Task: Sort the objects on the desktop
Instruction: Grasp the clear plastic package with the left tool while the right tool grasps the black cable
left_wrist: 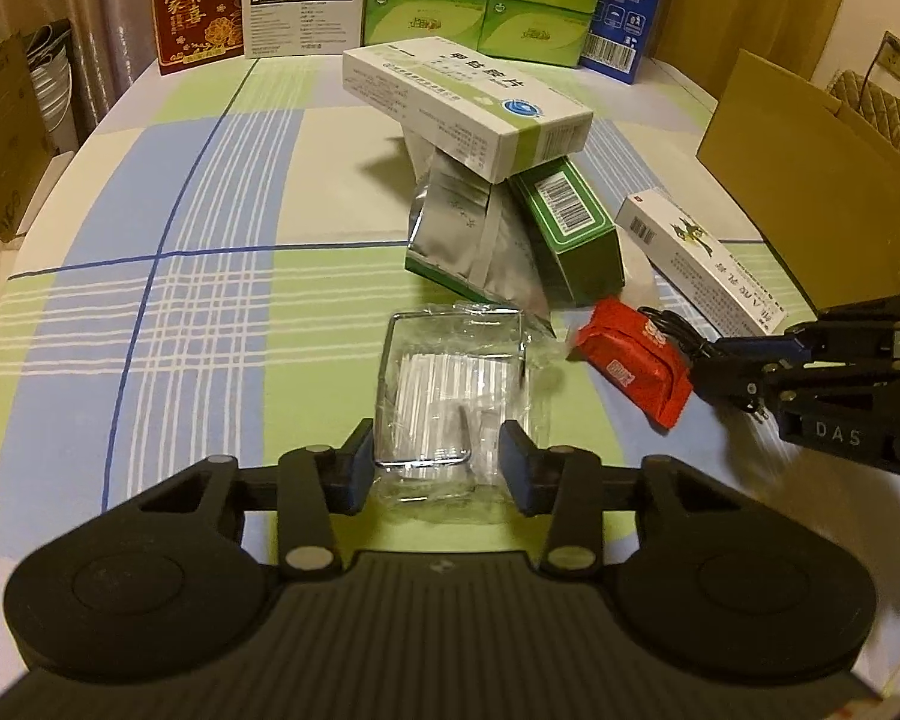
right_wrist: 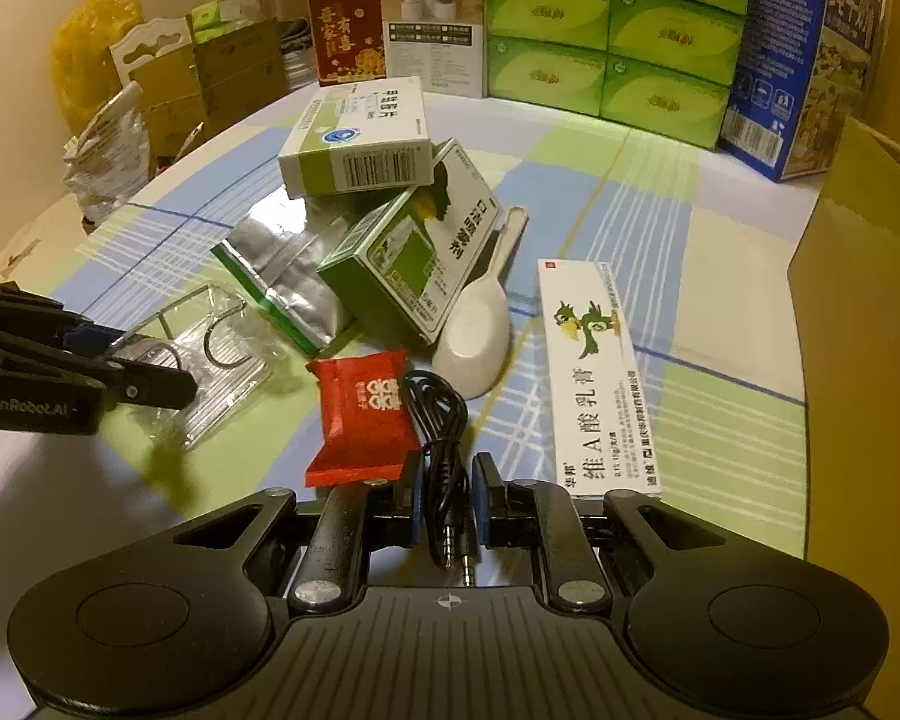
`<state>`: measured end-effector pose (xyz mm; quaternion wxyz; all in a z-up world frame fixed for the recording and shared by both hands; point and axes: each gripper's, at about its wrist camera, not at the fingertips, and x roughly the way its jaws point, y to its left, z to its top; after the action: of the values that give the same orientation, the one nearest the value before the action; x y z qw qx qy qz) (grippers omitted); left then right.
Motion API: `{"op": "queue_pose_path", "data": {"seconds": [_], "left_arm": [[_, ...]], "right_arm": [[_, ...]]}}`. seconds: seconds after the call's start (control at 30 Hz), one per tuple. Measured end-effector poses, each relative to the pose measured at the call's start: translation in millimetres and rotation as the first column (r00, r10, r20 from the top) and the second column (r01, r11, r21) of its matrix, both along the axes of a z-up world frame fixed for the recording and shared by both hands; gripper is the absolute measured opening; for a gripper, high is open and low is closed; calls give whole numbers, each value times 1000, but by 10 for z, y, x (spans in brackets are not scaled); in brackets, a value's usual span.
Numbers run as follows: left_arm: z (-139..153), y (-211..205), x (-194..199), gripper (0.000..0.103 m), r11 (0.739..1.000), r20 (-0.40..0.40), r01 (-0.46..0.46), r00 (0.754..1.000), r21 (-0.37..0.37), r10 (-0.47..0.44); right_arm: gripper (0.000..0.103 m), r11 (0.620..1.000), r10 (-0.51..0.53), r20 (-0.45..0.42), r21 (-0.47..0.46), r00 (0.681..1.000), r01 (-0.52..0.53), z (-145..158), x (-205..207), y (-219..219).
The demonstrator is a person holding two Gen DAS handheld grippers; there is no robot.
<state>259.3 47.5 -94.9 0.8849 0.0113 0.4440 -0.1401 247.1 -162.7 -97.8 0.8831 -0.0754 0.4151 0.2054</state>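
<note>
The left hand-held gripper [left_wrist: 435, 468] is clamped on the thin, crinkly, slippery clear packet [left_wrist: 459, 390]; the right hand-held gripper [right_wrist: 447, 507] pinches the limp black cable [right_wrist: 441, 438] near its plug.

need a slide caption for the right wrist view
Right gripper shut on a black audio cable, beside a red packet and a long white ointment box on the checked tablecloth.

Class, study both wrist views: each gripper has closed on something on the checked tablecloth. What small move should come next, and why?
Probably a short lift of both. The left gripper pinches the clear plastic packet, and the right gripper is clamped on the black audio cable, whose loops lie against the red packet. Raising slowly would free the cable without dragging that packet.
</note>
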Motion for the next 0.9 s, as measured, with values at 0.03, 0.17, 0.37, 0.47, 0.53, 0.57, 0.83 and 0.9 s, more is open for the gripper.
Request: {"op": "queue_pose_path", "data": {"seconds": [0.03,0.17,0.37,0.47,0.53,0.57,0.83,0.9], "left_arm": [[5,7,0,31,1000,0,-4,1000,-4,4],[45,6,2,26,1000,2,-11,1000,8,11],[46,-8,-13,26,1000,3,-6,1000,12,6],[41,-6,-13,26,1000,3,-9,1000,8,9],[36,3,-14,28,1000,4,-14,1000,3,14],[30,8,-12,30,1000,4,-15,1000,5,15],[3,48,7,37,999,15,-34,999,-2,34],[1,49,9,37,999,12,-36,999,-5,36]], "right_arm": [[13,1000,-2,3,-3,1000,2,-2,3,0],[18,1000,-2,11,-10,1000,2,-18,10,-3],[27,1000,-7,18,-7,1000,7,-36,29,-21],[27,1000,1,22,19,1000,-2,-46,51,-20],[27,1000,-1,17,31,1000,0,-56,73,-14],[27,1000,2,18,30,1000,-2,-60,78,-8],[26,1000,25,32,2,999,-25,-70,65,32],[13,1000,28,26,6,999,-28,-66,62,35]]}}
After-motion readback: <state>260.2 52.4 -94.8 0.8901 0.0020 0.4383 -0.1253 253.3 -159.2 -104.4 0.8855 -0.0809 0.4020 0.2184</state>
